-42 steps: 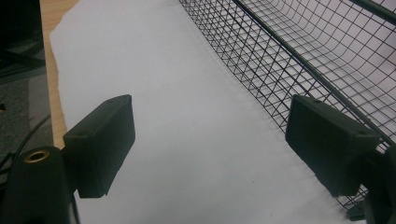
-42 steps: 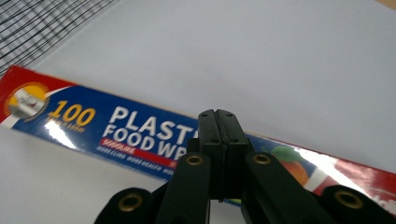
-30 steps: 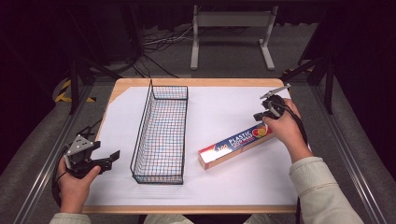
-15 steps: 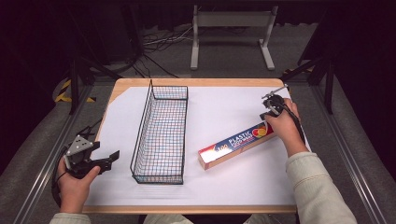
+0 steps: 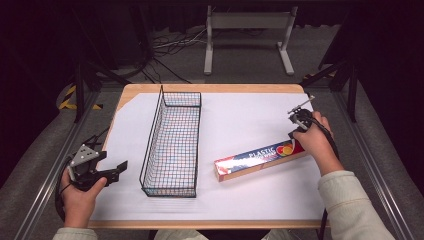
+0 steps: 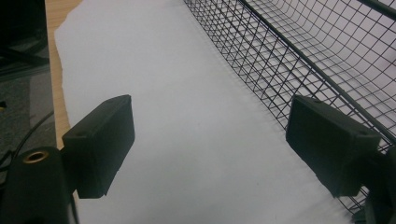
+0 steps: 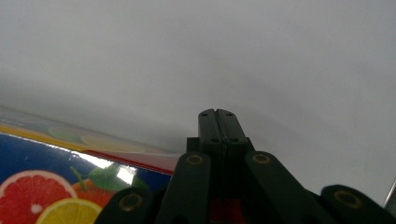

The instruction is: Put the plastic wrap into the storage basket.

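The plastic wrap box lies flat and slanted on the white sheet that covers the counter, to the right of the wire basket and apart from it. The right gripper sits at the box's far right end with its jaws pressed together, holding nothing; its own view shows the box's fruit print just beside the tips. The left gripper rests near the basket's front left corner, jaws apart and empty.

Open white sheet between wire basket and plastic-wrap box; the basket walls off the left.
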Demonstrator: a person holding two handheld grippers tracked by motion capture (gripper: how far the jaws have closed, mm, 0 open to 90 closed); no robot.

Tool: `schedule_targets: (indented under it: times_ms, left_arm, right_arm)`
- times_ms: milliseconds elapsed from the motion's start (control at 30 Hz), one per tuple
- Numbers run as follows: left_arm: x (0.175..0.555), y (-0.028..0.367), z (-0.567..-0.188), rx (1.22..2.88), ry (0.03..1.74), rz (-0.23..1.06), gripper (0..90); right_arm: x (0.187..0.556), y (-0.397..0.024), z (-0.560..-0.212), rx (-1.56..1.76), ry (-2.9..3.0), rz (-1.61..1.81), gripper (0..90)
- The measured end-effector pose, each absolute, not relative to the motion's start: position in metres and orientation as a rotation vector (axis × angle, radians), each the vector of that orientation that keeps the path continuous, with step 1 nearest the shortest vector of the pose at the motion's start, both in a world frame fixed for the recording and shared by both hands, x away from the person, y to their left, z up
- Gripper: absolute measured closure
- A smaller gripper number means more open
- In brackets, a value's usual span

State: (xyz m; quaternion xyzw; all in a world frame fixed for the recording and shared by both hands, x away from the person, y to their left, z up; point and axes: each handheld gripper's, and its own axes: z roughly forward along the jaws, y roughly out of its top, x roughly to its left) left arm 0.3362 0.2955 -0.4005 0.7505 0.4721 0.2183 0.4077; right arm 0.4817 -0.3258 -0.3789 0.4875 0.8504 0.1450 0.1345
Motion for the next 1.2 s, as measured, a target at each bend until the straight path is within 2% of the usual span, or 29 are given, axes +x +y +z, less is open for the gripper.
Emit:
schedule_targets:
  times_ms: [667, 733, 767, 967, 1067, 1200]
  left_arm:
    - [0.339, 0.295, -0.398, 1.87, 1.196, 0.552, 16.4]
    - [0.339, 0.294, -0.398, 1.872, 1.196, 0.549, 16.4]
    - [0.339, 0.294, -0.398, 1.877, 1.192, 0.552, 16.4]
    - [0.339, 0.294, -0.398, 1.878, 1.192, 0.552, 16.3]
    - [0.339, 0.294, -0.397, 1.875, 1.193, 0.555, 16.3]
    - [0.337, 0.294, -0.395, 1.869, 1.188, 0.555, 15.5]
  right_arm:
    - [0.404, -0.36, -0.374, 1.402, 2.653, 0.467, 90.0]
    - [0.404, -0.362, -0.373, 1.383, 2.651, 0.482, 87.2]
    - [0.403, -0.362, -0.372, 1.37, 2.641, 0.501, 84.2]
    - [0.393, -0.36, -0.354, 1.184, 2.561, 0.778, 53.7]
    - [0.387, -0.354, -0.348, 1.081, 2.579, 0.818, 50.4]
    - [0.377, -0.34, -0.352, 0.874, 2.691, 0.805, 38.4]
